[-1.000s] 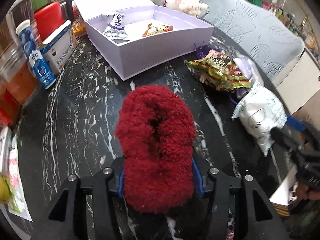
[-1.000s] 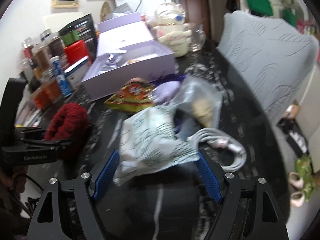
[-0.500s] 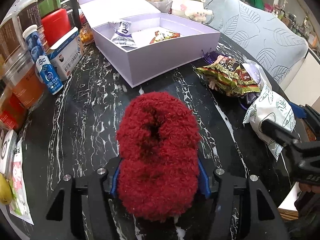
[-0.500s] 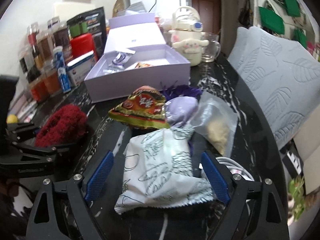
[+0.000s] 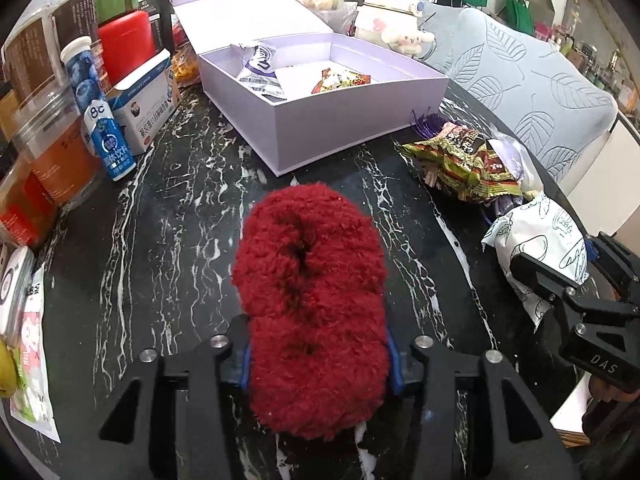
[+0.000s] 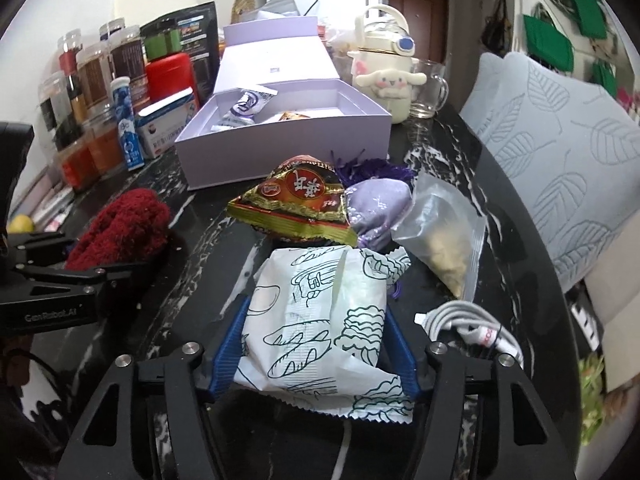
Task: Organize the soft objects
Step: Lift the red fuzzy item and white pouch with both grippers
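A red fluffy sock [image 5: 312, 280] lies on the black marble table [image 5: 168, 216], and my left gripper [image 5: 318, 360] is closing on its near end, pads pressed into the pile. A white bread-print packet [image 6: 320, 320] sits between the blue pads of my right gripper [image 6: 316, 340], whose jaws are closing and touch both its sides. The open lavender box [image 5: 340, 120] stands behind, holding a purple-white packet [image 5: 260, 72] and a red-green snack packet [image 5: 340, 80]. In the right wrist view the left gripper [image 6: 80, 276] and the sock [image 6: 124, 228] are at the left.
A red-gold snack packet [image 6: 296, 204], a lavender pouch [image 6: 376, 208], a clear bag [image 6: 444, 232] and a coiled white cable [image 6: 472, 324] lie near the white packet. Jars [image 5: 60, 152], a blue tube [image 5: 100, 112] and a carton [image 5: 148, 100] line the left. A grey leaf cushion [image 6: 560, 160] borders the right.
The right gripper's jaws came in from wide apart until they touch the white packet. The left gripper's jaws tightened on the red sock. Both hands stayed almost in place.
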`<state>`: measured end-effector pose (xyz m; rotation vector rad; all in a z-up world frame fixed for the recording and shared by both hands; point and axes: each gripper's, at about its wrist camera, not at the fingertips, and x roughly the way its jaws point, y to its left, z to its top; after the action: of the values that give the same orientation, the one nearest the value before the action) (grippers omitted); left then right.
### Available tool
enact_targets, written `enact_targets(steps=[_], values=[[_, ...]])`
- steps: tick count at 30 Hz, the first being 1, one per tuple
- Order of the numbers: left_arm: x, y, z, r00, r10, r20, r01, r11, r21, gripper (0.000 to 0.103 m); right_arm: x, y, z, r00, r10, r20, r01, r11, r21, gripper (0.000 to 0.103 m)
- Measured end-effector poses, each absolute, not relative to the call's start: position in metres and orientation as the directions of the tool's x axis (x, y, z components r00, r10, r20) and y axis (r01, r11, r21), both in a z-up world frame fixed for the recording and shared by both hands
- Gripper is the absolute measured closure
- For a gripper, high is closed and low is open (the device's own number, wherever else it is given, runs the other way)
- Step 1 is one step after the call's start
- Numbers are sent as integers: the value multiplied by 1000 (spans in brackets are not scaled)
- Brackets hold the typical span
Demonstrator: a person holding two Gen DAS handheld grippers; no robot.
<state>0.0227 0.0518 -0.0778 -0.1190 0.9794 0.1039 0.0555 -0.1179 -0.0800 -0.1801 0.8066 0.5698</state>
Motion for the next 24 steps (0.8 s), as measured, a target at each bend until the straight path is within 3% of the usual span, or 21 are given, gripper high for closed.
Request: enact_targets(steps=[24], values=[[-28,61,-52,615,-23,-788,-144,980,-140,61,20,-112,-69,464,556,-690,-587,776,231,43]])
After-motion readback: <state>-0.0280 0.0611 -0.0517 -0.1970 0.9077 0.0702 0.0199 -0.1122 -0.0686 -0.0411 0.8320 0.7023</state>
